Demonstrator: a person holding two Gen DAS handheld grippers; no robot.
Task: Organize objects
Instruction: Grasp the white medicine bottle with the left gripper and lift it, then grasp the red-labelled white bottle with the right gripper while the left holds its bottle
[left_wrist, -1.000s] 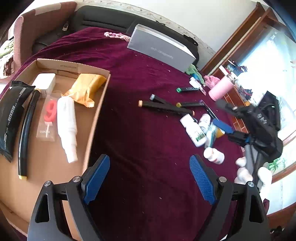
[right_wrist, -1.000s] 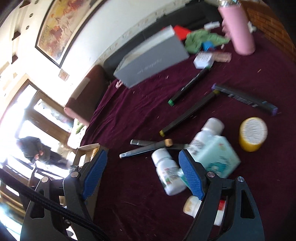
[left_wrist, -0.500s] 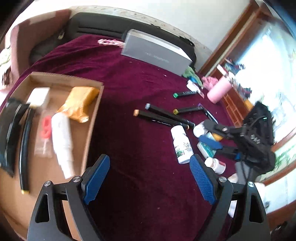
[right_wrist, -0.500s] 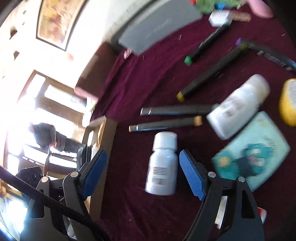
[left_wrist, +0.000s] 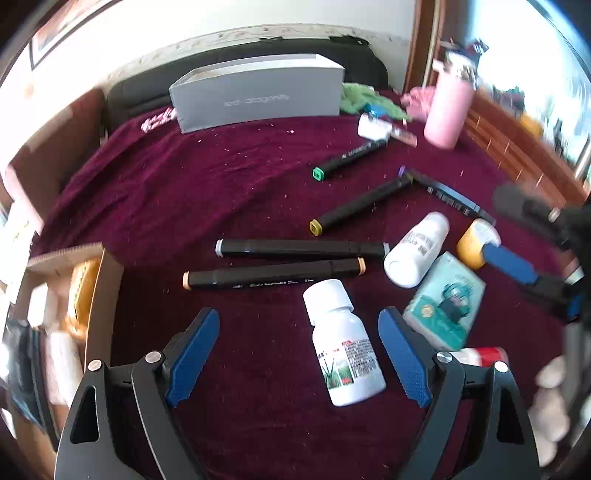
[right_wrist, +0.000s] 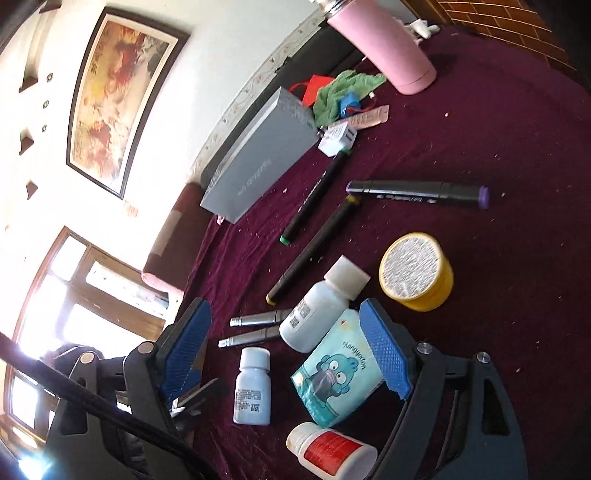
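Hovering over clutter on a maroon cloth (left_wrist: 184, 192), both grippers are being held spread and empty.

A white bottle (left_wrist: 343, 354) is lying between the left gripper (left_wrist: 299, 354) fingers; a tissue pack (right_wrist: 332, 373) and second bottle (right_wrist: 317, 314) are framed by the right gripper (right_wrist: 288, 354). Markers (left_wrist: 273, 277) are lying at 12 o'clock, a cardboard box (left_wrist: 99, 295) at 9 o'clock.

Faint pale lettering along the side of the grey box (left_wrist: 258, 98), too blurred to spell with certainty. "Hangyodon" on the teal tissue packet (right_wrist: 338, 373). Small white print on the orange-capped marker (left_wrist: 273, 277), unreadable. Fine print and barcode squares on the white bottle (right_wrist: 252, 387), illegible.
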